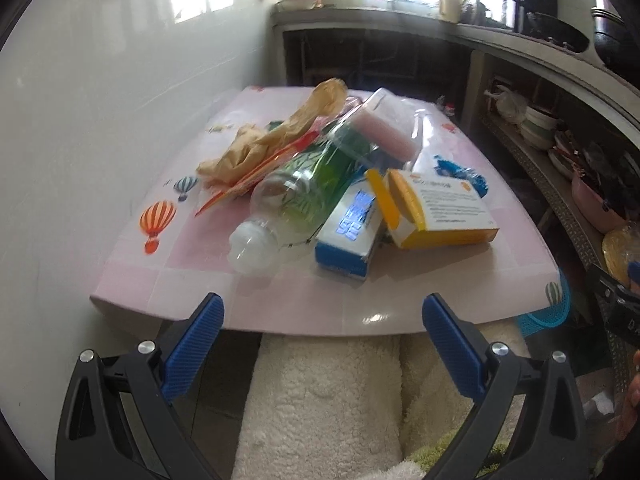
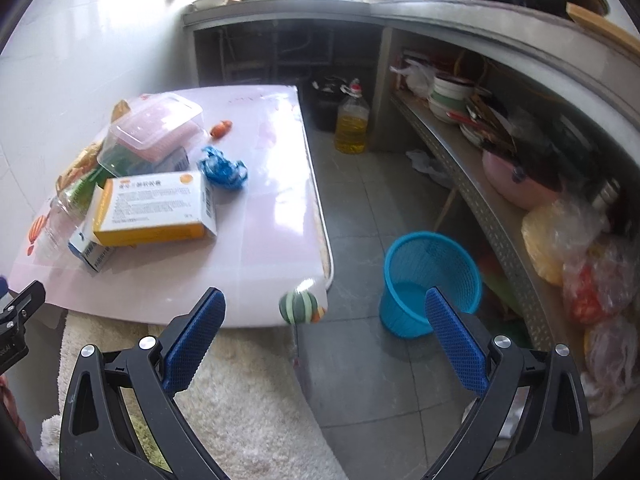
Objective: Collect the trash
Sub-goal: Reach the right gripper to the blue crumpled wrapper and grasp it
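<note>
A heap of trash lies on the pink table (image 1: 280, 304): a clear plastic bottle (image 1: 292, 200) with a green label, a blue and white carton (image 1: 350, 232), a yellow and white box (image 1: 440, 208), crumpled brown paper (image 1: 272, 136), a clear plastic container (image 1: 384, 128) and a blue wrapper (image 1: 460, 172). The same yellow box (image 2: 156, 208), clear container (image 2: 156, 128) and blue wrapper (image 2: 224, 168) show in the right wrist view. A blue mesh bin (image 2: 428, 280) stands on the floor right of the table. My left gripper (image 1: 322, 320) hangs open before the table's near edge. My right gripper (image 2: 324, 316) is open, empty, above the table corner.
A white fleecy cover (image 1: 320, 400) lies below the table's near edge. A shelf (image 2: 500, 200) with bowls, a pink pot and plastic bags runs along the right. A bottle of oil (image 2: 352, 124) stands on the tiled floor (image 2: 380, 360). A white wall (image 1: 100, 120) borders the left.
</note>
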`<action>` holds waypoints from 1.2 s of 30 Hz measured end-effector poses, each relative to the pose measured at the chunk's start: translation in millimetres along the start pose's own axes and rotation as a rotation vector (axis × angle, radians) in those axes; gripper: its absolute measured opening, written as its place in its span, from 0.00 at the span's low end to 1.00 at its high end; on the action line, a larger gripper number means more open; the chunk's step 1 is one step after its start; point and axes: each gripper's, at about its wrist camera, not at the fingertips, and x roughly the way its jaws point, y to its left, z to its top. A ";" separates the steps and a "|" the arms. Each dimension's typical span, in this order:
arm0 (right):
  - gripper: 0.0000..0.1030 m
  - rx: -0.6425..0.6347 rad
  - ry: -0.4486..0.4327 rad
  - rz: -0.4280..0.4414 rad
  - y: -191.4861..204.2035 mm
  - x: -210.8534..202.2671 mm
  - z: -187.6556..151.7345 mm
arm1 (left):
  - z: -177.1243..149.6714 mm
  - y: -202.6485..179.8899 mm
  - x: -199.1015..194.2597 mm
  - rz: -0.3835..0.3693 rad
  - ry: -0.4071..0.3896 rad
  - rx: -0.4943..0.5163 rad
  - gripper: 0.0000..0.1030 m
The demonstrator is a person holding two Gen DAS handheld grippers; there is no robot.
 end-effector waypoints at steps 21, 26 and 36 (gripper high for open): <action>0.93 0.261 0.168 0.385 -30.7 68.1 22.8 | 76.9 -52.9 89.3 -0.430 0.093 0.162 0.94; 0.93 0.289 0.196 0.418 -42.0 81.5 19.9 | 52.0 -69.7 90.2 -0.569 0.237 0.177 0.95; 0.93 0.288 0.219 0.483 -48.1 97.6 31.7 | 62.1 -89.8 71.4 -0.557 0.108 0.343 0.95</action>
